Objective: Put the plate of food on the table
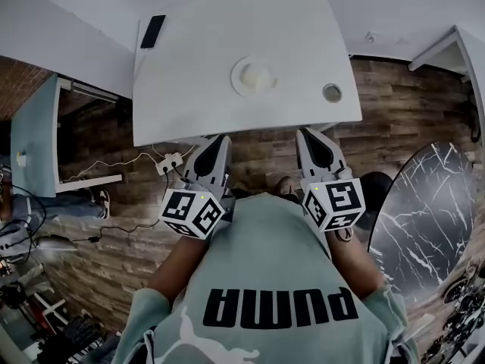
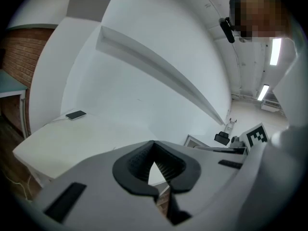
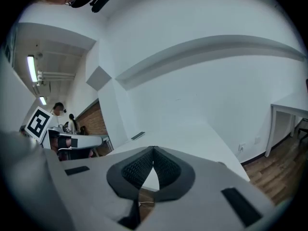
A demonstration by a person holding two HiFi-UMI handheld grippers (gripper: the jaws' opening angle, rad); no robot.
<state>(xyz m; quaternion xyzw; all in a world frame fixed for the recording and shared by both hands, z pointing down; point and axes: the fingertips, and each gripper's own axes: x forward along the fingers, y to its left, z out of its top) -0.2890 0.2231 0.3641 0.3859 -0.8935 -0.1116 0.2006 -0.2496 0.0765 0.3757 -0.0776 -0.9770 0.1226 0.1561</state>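
While the plate of food (image 1: 254, 76) sits near the middle of the white tabletop (image 1: 189, 97), both grippers hang short of the tabletop's near edge, held in front of the person's teal shirt (image 1: 265, 264). The plate is white and round with a pale mound on it, and nothing touches it. From the plate, a dark phone (image 1: 153, 31) lies flat at 10 o'clock near the far left corner, and a small round object (image 1: 332, 92), too small to identify, sits at 4 o'clock near the right edge.

The left gripper (image 1: 222, 138) is at 7 o'clock from the plate and the right gripper (image 1: 305, 133) at 5 o'clock, both well apart from it and aimed toward the tabletop. In the left gripper view the jaws are pressed together at the tips with nothing between them; the right gripper view shows the same, its jaws closed and empty.

A wooden floor (image 1: 394, 112) spreads under the table, with a white power strip (image 1: 168, 161) at 7 o'clock and a round marble-patterned table (image 1: 432, 203) at 4 o'clock.
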